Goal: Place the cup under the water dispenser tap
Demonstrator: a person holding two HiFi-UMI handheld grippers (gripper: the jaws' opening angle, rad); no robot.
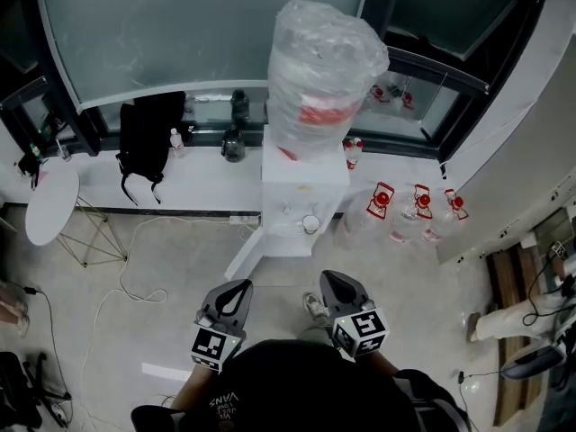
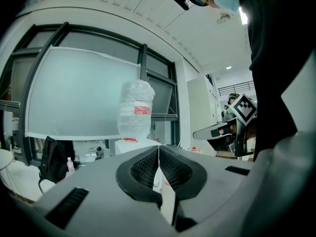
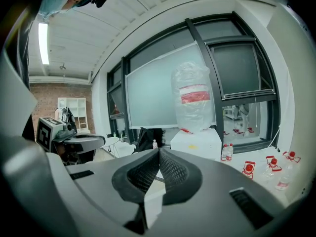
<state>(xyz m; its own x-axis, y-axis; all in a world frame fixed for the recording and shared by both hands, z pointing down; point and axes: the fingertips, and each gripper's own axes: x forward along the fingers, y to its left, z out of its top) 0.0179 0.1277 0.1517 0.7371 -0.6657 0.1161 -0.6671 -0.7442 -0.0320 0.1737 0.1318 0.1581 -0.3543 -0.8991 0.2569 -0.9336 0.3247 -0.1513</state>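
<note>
Cup placement looks finished already, judging from how things lie. Nearest the person, the left claw and right claw hang well short of the water dispenser. Each is clenched, pads meeting, with nothing between them. Farther out, the cup stands upright in the dispenser's front recess, apparently beneath the tap, though the tap itself is too small to make out. Little seems left beyond checking alignment. On top of the dispenser sits the plastic-wrapped bottle.
</note>
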